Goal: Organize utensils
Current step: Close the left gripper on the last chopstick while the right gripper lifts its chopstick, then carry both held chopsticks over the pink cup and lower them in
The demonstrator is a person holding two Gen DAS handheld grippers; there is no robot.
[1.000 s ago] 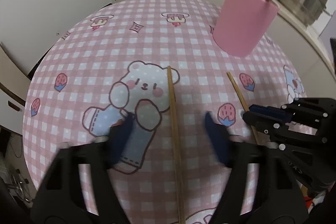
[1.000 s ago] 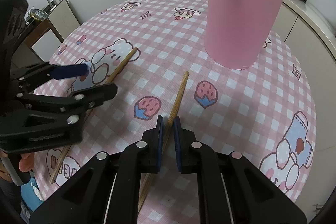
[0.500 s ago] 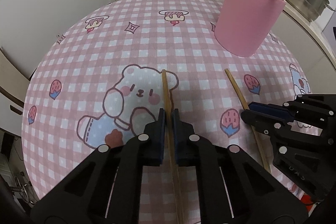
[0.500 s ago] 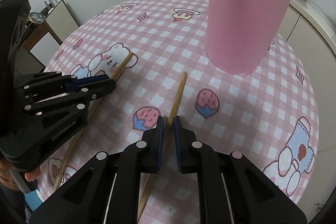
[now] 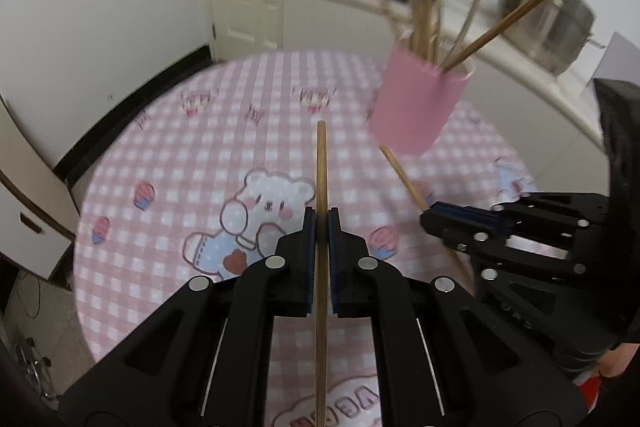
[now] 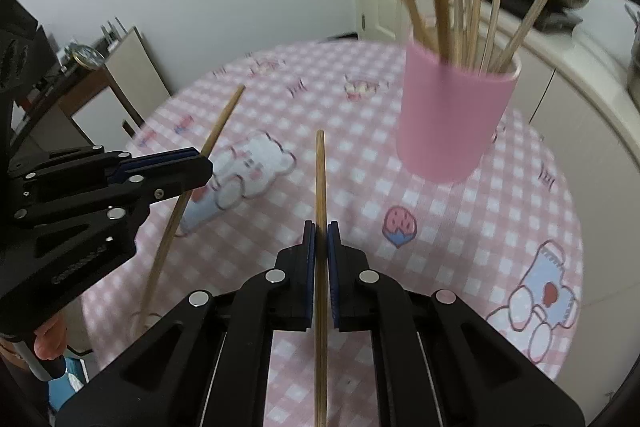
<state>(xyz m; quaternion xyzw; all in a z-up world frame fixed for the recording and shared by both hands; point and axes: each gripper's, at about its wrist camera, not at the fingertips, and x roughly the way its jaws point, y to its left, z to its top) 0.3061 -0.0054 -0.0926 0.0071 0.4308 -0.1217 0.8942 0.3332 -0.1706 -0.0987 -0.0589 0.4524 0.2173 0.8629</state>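
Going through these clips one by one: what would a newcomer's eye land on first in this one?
Most striking: each gripper is shut on a single wooden chopstick. The left gripper pinches the left chopstick and the right gripper the right chopstick, above the pink checked tablecloth. Beyond them stands a pink cup, already bristling with more chopsticks.

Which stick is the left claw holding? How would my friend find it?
Find the round table with the pink checked cloth and its tall pink cup full of sticks. In front of the cup, two black claws each pinch one wooden chopstick. The left claw has the chopstick crossing the cartoon bear's ear, farther from the cup.
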